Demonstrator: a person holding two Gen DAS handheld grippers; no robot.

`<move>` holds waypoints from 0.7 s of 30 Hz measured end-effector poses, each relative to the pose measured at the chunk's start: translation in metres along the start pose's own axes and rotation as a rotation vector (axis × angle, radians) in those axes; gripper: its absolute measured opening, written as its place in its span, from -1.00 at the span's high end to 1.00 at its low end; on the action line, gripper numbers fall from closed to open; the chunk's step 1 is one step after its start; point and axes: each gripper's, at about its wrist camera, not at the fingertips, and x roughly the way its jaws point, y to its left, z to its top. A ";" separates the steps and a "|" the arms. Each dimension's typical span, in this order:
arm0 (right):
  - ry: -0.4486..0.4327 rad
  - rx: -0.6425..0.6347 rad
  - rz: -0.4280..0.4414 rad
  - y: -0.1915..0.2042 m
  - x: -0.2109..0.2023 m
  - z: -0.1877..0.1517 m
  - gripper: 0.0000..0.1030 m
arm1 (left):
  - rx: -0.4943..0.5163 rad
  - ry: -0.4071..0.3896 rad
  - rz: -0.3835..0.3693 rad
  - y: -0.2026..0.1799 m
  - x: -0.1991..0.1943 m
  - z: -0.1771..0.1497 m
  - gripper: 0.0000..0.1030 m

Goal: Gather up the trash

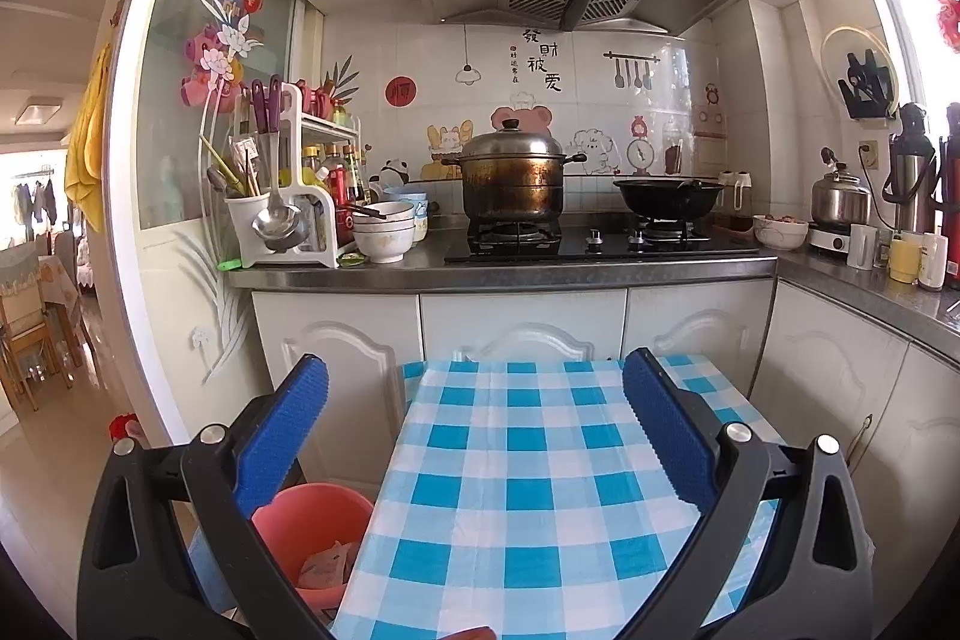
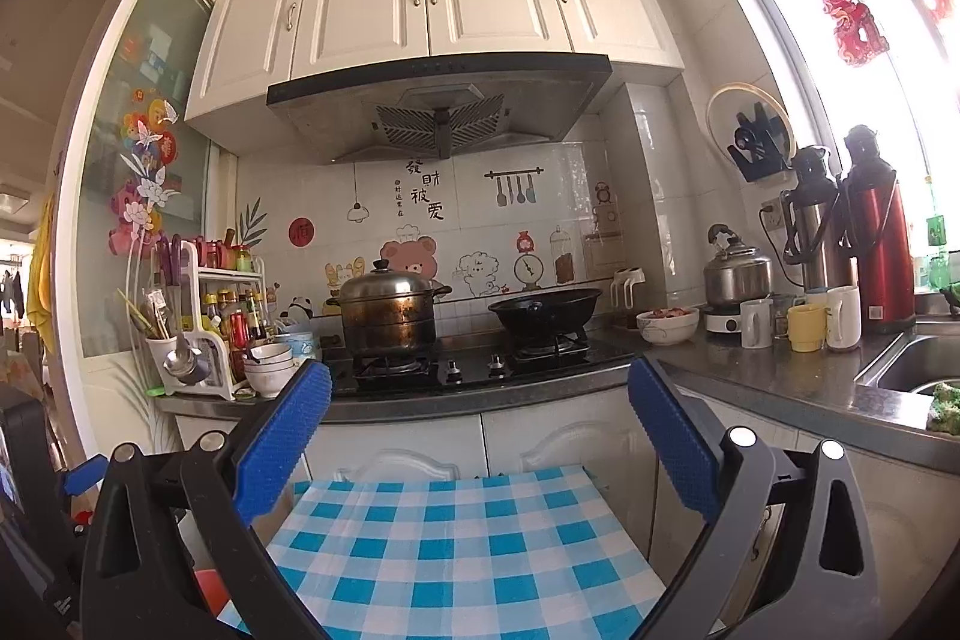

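Note:
A pink bin (image 1: pixel 312 520) stands on the floor to the left of a table with a blue and white checked cloth (image 1: pixel 510 490); some crumpled wrappers (image 1: pixel 327 565) lie inside it. My left gripper (image 1: pixel 477 376) hangs open over the table's near end, its blue pads (image 1: pixel 288 436) wide apart with nothing between them. In the right wrist view my right gripper (image 2: pixel 480 382) is open too, raised above the same checked cloth (image 2: pixel 456 538) and facing the stove. A sliver of the bin (image 2: pixel 210 589) shows at the lower left there.
Beyond the table runs a kitchen counter (image 1: pixel 540 271) with a steel pot (image 1: pixel 513 175) and a black wok (image 1: pixel 669 196) on the hob, bowls (image 1: pixel 384 232) and a utensil rack (image 1: pixel 282 196). Mugs (image 2: pixel 807 325), flasks (image 2: pixel 876 244), a kettle (image 2: pixel 738 271) and a sink (image 2: pixel 918 370) fill the right counter.

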 end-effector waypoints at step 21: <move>0.028 -0.001 -0.012 -0.004 0.012 -0.013 -0.91 | -0.016 0.024 -0.016 -0.005 0.015 -0.005 -0.92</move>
